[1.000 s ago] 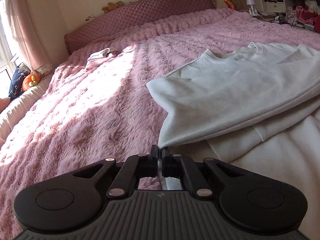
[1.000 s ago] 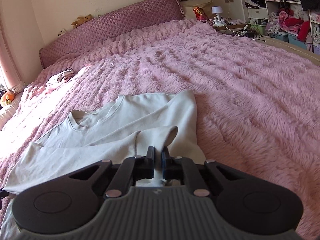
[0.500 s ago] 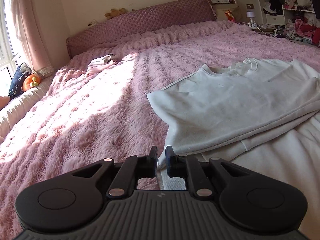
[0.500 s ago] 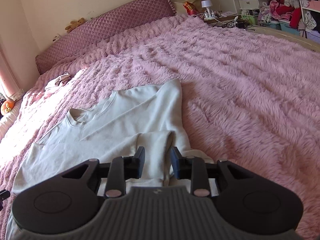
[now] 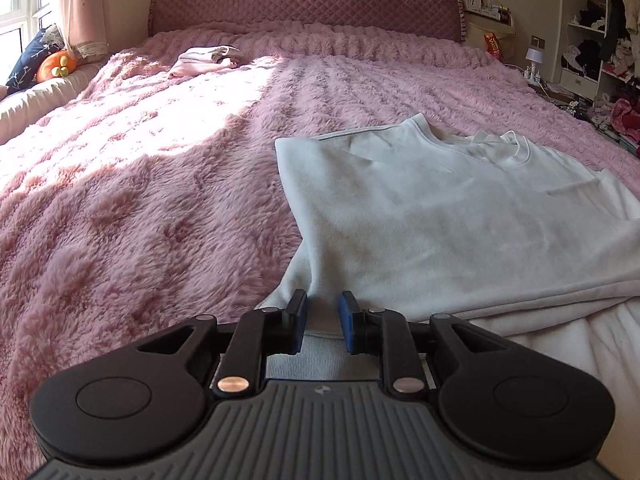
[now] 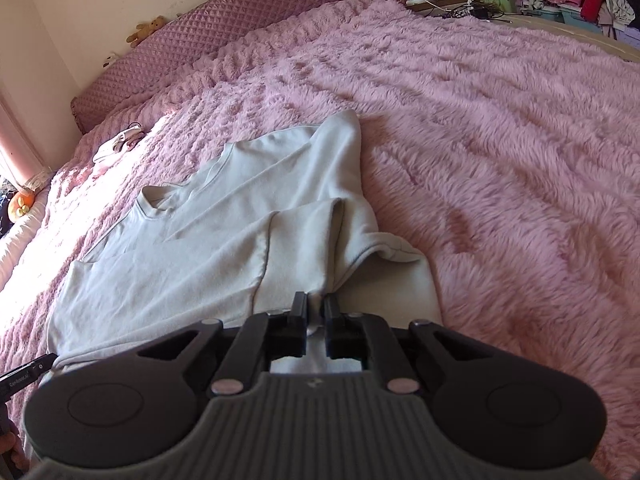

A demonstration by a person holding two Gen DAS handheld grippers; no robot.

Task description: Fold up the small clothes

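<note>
Meanwhile, a pale sweatshirt lay partly folded on the pink fluffy bed. The left hand-held gripper stood spread, its fingers either side of the garment's near corner without clamping it. The right hand-held gripper pinched a fold of the sweatshirt between nearly closed fingers.

Window sunlight from left, glare on blanket, fisheye-bent edges

Fluffy pink blanket, quilted headboard, orange plush
</note>
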